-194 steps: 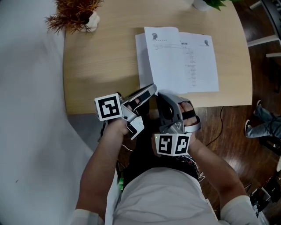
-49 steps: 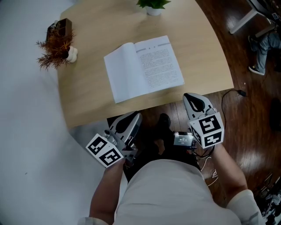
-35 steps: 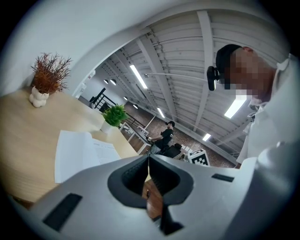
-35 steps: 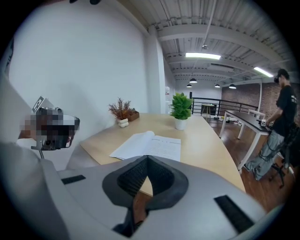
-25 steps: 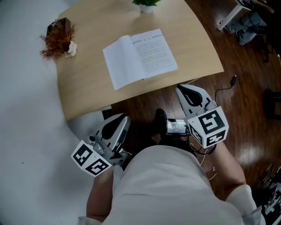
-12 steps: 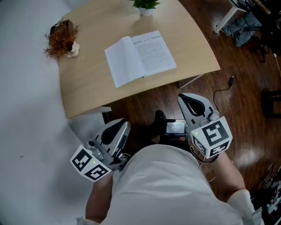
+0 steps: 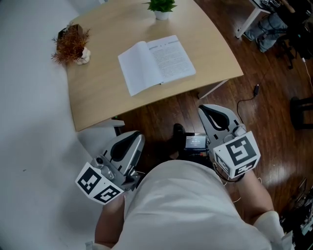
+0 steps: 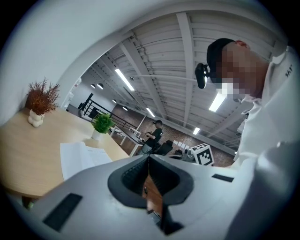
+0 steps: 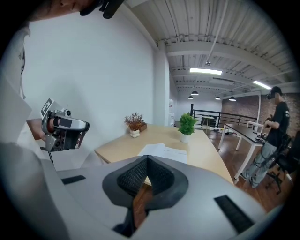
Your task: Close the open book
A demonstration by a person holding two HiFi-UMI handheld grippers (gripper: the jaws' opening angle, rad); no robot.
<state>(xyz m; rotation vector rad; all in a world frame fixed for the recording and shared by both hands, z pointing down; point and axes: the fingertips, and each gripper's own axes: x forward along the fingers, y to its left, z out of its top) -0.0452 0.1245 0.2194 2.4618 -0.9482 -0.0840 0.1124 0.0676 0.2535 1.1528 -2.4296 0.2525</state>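
Observation:
The open book (image 7: pixel 156 59) lies flat on the wooden table (image 7: pixel 98 97), white pages up, text on its right page. Both grippers hang off the table, down by the person's waist. My left gripper (image 7: pixel 132 137) is shut and empty, below the table's front edge. My right gripper (image 7: pixel 209 109) is also shut and empty, over the wooden floor right of the table. In the left gripper view the book (image 8: pixel 80 157) shows beyond the closed left gripper (image 8: pixel 148 158). The right gripper view has the book (image 9: pixel 164 151) past the closed right gripper (image 9: pixel 147 160).
A dried reddish plant (image 7: pixel 72 41) stands at the table's far left, a small green potted plant (image 7: pixel 161 7) at its far edge. A small device (image 7: pixel 195 141) hangs at the person's waist. A cable (image 7: pixel 249 100) lies on the floor. Another person (image 9: pixel 271 136) stands in the background.
Several seconds ago both grippers were at the table's front edge by the book; now they are drawn back by the waist. Over the last second they shifted slightly. The book stayed open.

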